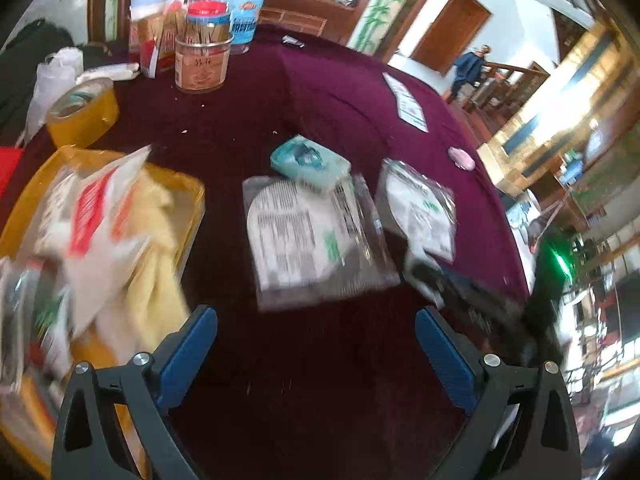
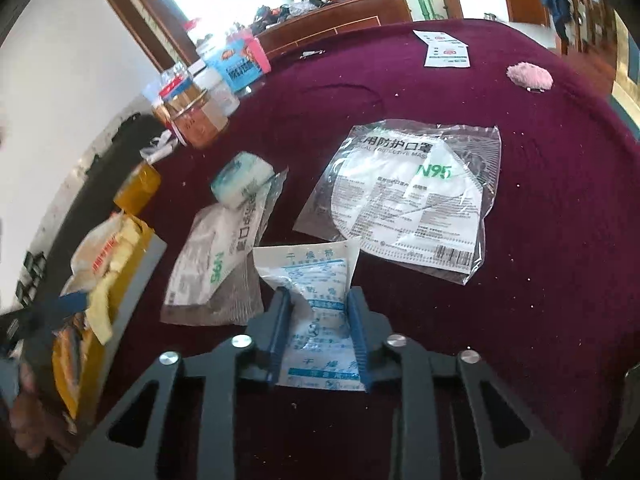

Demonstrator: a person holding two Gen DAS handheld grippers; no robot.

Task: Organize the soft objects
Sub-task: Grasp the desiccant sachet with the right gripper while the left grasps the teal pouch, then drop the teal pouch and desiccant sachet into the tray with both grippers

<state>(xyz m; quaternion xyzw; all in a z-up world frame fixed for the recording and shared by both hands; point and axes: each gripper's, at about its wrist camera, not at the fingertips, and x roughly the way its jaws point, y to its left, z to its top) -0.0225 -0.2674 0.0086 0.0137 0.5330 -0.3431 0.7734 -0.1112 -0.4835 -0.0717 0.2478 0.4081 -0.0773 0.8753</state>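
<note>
Two bagged N95 masks lie on the maroon tablecloth (image 1: 320,92) in the left wrist view. The nearer mask bag (image 1: 316,236) is directly ahead of the left gripper (image 1: 316,348); the second mask bag (image 1: 420,208) lies just right of the first. A teal tissue pack (image 1: 308,164) rests on the far edge of the nearer bag. The yellow tray (image 1: 192,196) stands left of that bag and already holds a red-and-white packet (image 1: 92,208) and yellow cloth (image 1: 160,264). The left gripper's jaws are spread wide and hold nothing.

In the right wrist view, the right gripper (image 2: 318,332) is closed on a white desiccant sachet (image 2: 312,280), pinching its middle so the paper buckles. The sachet overlaps the near edge of the larger N95 bag (image 2: 404,200). A pink fluffy item (image 2: 530,76) lies well beyond that bag, near the table's far edge.

Handling: all items appear light and limp. The plastic bags look slippery and will sag, so grip a flat margin, not the mask body. The sachet seems likely to fold further; hold mid-body.

Clearance: open cloth lies right of the larger bag. The tray side is crowded, and the tray rim is the edge to clear.
</note>
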